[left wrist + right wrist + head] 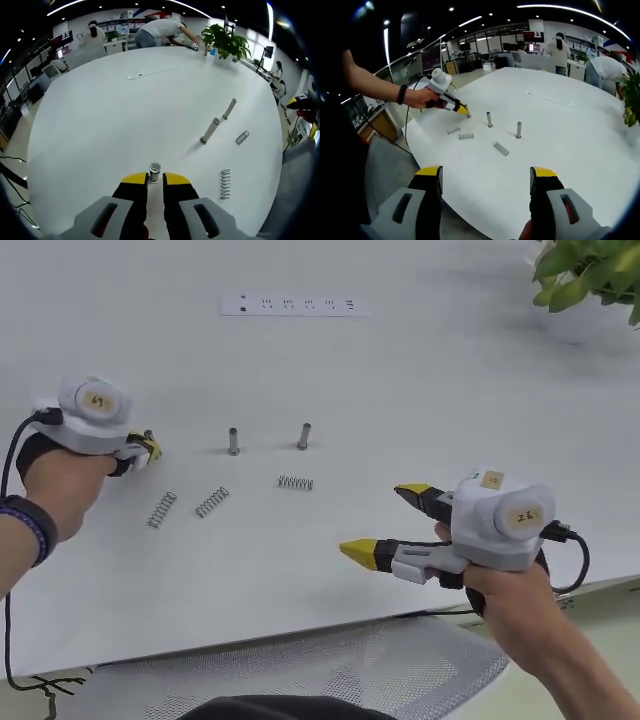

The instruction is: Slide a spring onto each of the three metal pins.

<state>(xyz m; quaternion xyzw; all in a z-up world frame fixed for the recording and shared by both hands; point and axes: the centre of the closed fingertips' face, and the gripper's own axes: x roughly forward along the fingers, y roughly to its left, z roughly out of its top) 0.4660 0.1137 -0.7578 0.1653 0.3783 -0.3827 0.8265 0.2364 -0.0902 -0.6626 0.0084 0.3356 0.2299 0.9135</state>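
1. Right gripper (385, 520): nearest the table's front edge. Its jaws are spread wide with nothing between them.
2. Springs: three lie flat on the white table (430, 390), none on a pin. The left spring (162, 509) and middle spring (212, 502) lie near each other. The right spring (295, 482) lies apart from them, to the right.
3. Pins: the middle pin (233, 441) and right pin (304, 436) stand upright and bare, just beyond the springs.
4. Left gripper (148, 448): at the left end of the pin row. It is clenched on the left pin (154, 172), which stands upright between the yellow jaw tips.
5. Far side: a white power strip (295, 306) lies flat. A potted plant (585, 280) stands at the far right corner.
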